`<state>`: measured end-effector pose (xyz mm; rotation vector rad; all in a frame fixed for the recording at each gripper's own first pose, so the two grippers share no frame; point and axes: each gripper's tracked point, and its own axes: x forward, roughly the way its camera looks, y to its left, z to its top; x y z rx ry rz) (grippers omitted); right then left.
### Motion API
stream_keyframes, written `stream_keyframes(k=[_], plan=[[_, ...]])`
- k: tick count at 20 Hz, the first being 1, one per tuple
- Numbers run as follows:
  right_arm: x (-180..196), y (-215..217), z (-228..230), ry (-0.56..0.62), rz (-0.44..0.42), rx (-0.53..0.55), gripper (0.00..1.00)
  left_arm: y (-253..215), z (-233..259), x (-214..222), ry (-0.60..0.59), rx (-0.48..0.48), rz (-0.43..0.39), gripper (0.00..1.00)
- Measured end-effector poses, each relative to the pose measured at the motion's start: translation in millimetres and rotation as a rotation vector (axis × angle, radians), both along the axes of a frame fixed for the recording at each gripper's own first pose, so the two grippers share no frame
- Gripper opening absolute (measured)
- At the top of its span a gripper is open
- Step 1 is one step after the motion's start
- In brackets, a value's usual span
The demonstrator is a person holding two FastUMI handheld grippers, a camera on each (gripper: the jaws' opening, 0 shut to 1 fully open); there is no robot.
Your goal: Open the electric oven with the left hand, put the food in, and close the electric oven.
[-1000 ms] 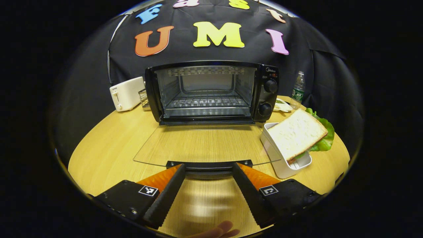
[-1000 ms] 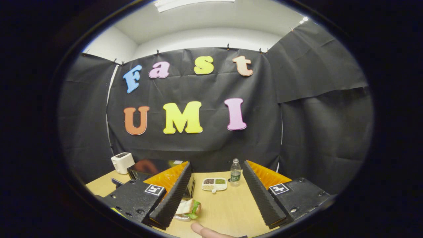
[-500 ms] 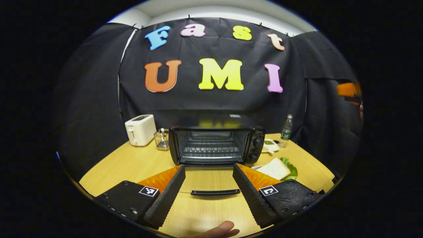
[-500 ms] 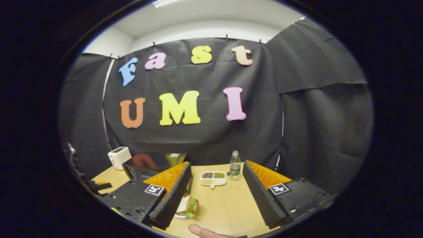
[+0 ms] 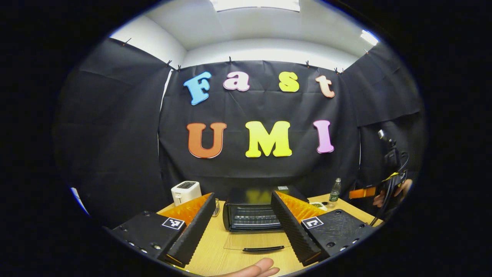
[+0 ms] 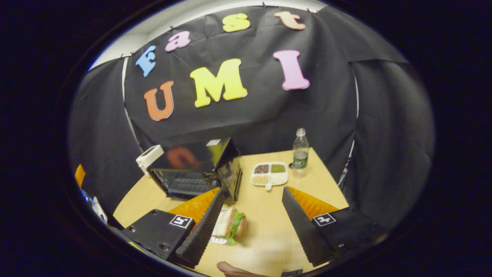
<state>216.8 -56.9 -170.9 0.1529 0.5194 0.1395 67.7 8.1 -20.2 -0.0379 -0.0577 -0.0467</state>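
The electric oven (image 6: 192,173) stands on the table (image 6: 269,215) with its door (image 5: 257,242) laid flat. The sandwich (image 6: 230,225) lies beside it, below the right gripper (image 6: 250,227), whose fingers are spread wide and empty. The left gripper (image 5: 242,227) is likewise held wide. The sandwich should be straddled squarely and gripped gently.

Your right gripper's (image 6: 251,227) left finger (image 6: 201,227) covers the near end of the sandwich (image 6: 230,225) and its white tray. In the left gripper view, your own fingers (image 5: 192,227) hide both front corners of the oven (image 5: 251,213), and the knobs there are covered.
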Motion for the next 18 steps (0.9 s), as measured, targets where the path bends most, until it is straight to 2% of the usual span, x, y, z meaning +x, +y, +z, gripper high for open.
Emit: stream_keyframes(k=[2, 3, 4, 7, 8, 9, 11, 12, 13, 16, 18], plan=[[11, 10, -32, 0.101, 0.049, 0.061, 0.98, 9, 6, -10, -0.033, 0.007, 0.027, 0.95], [16, 14, -45, 0.15, 0.07, 0.092, 0.87, 14, 5, -14, -0.038, 0.007, 0.046, 0.95], [18, 18, -58, 0.195, 0.088, 0.119, 0.99, 17, 2, -18, -0.035, 0.006, 0.063, 0.95], [26, 30, -94, 0.331, 0.149, 0.201, 0.97, 25, -7, -22, -0.015, 0.017, 0.1, 0.95], [27, 35, -105, 0.372, 0.173, 0.223, 0.83, 26, -8, -23, -0.009, 0.02, 0.106, 0.95], [28, 39, -116, 0.412, 0.189, 0.242, 0.95, 25, -10, -23, -0.006, 0.019, 0.109, 0.95], [27, 46, -133, 0.479, 0.227, 0.262, 0.93, 23, -14, -22, 0.006, 0.014, 0.105, 0.95], [26, 46, -137, 0.502, 0.239, 0.271, 0.81, 23, -18, -22, 0.017, 0.011, 0.103, 0.95], [27, 48, -139, 0.519, 0.252, 0.286, 0.94, 22, -21, -20, 0.035, 0.01, 0.108, 0.95], [20, 58, -151, 0.607, 0.296, 0.322, 0.91, 22, -29, -20, 0.077, 0.028, 0.123, 0.95], [14, 64, -156, 0.687, 0.3, 0.367, 0.84, 18, -28, -20, 0.079, 0.042, 0.12, 0.95]])
